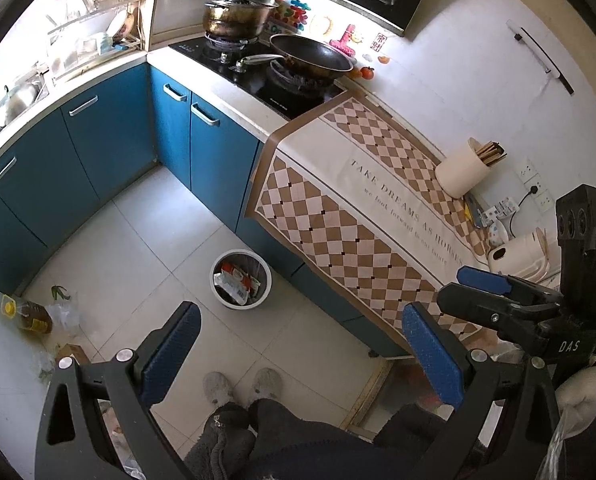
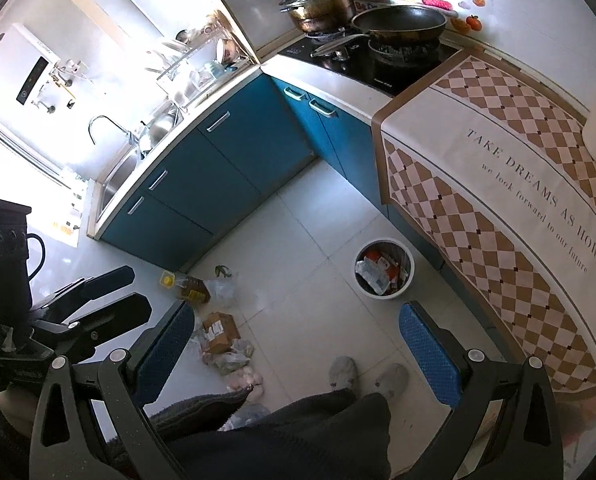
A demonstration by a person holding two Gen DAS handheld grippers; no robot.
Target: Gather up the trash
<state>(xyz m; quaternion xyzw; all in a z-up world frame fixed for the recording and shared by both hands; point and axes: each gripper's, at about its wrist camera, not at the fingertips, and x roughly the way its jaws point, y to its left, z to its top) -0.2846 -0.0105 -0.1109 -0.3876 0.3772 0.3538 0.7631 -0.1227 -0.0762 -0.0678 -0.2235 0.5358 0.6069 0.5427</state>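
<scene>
A round white trash bin (image 1: pixel 242 278) stands on the tiled floor beside the blue cabinets, with wrappers and packets inside; it also shows in the right wrist view (image 2: pixel 384 269). My left gripper (image 1: pixel 301 348) is open and empty, held high above the floor near the bin. My right gripper (image 2: pixel 298 354) is open and empty too, above the floor and the person's slippers. A small cardboard box (image 2: pixel 220 332) and crumpled plastic bags (image 2: pixel 230 360) lie on the floor left of the right gripper. A green scrap (image 2: pixel 222 271) lies near the cabinet corner.
An oil bottle (image 2: pixel 188 286) lies by the cabinet corner. The counter carries a checkered cloth (image 1: pixel 361 208), a chopstick holder (image 1: pixel 463 170), a stove with a frying pan (image 1: pixel 311 56) and a pot (image 1: pixel 236 10). A sink (image 2: pixel 138 152) is at the left.
</scene>
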